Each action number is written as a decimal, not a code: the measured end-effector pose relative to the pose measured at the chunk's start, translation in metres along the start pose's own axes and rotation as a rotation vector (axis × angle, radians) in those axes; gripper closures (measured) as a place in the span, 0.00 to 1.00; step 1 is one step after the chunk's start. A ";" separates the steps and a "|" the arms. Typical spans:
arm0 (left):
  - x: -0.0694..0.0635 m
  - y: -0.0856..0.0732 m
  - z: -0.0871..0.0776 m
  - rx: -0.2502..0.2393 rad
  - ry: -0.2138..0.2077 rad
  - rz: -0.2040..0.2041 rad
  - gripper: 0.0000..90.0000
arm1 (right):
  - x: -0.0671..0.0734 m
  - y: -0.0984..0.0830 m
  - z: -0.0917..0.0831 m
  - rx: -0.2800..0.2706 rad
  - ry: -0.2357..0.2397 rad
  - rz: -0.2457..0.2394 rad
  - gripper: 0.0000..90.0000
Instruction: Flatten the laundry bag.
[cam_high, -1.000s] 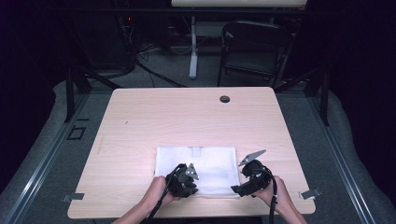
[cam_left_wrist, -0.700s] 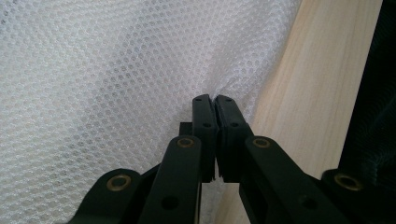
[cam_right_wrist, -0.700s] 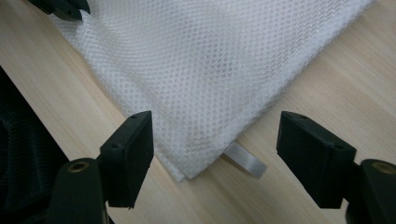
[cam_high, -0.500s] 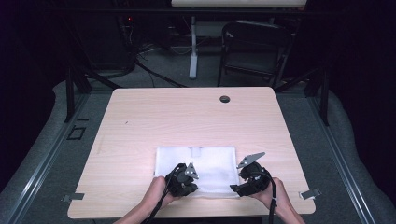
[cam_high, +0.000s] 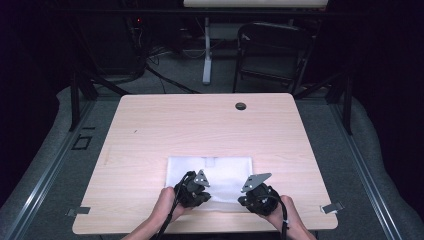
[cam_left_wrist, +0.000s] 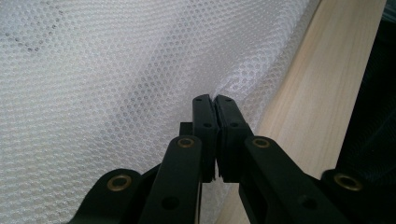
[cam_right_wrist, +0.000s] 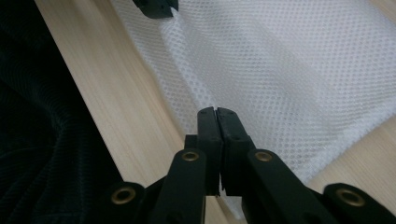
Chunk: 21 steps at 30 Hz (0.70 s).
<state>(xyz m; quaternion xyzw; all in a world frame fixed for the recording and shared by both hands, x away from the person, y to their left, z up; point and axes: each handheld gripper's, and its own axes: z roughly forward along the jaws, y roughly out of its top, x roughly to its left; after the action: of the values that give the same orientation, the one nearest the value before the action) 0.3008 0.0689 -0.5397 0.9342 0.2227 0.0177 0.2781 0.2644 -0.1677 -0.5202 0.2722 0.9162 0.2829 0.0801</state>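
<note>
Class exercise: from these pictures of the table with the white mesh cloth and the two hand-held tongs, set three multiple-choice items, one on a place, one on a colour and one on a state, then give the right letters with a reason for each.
1. Where on the table does the mesh cloth lie?
A. at the far edge
B. by the near edge, in front of the person
C. hanging off the left side

2. What colour is the cloth?
A. white
B. red
C. dark blue

3. How do the left tongs and right tongs stand?
A. both wide open above the cloth
B. one open, one shut
C. both shut on the cloth's near edge

Answers: 1 B, the high view shows the cloth close to the hands; 2 A, white netting shows in each gripper view; 3 C, in each gripper view the jaws meet with mesh pinched between them.
</note>
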 end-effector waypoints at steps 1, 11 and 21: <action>0.000 0.000 0.000 -0.002 -0.004 -0.007 0.98 | 0.002 0.000 0.001 0.000 0.005 -0.008 1.00; -0.001 0.001 0.000 -0.007 -0.011 -0.030 0.98 | 0.013 0.003 0.023 0.042 0.001 -0.088 1.00; -0.001 0.001 0.001 -0.002 -0.010 -0.034 0.98 | 0.017 0.002 0.040 0.036 -0.035 -0.124 1.00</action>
<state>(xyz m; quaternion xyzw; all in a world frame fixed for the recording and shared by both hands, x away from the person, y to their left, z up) 0.3009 0.0673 -0.5395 0.9300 0.2374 0.0087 0.2805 0.2633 -0.1383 -0.5525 0.2213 0.9347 0.2562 0.1086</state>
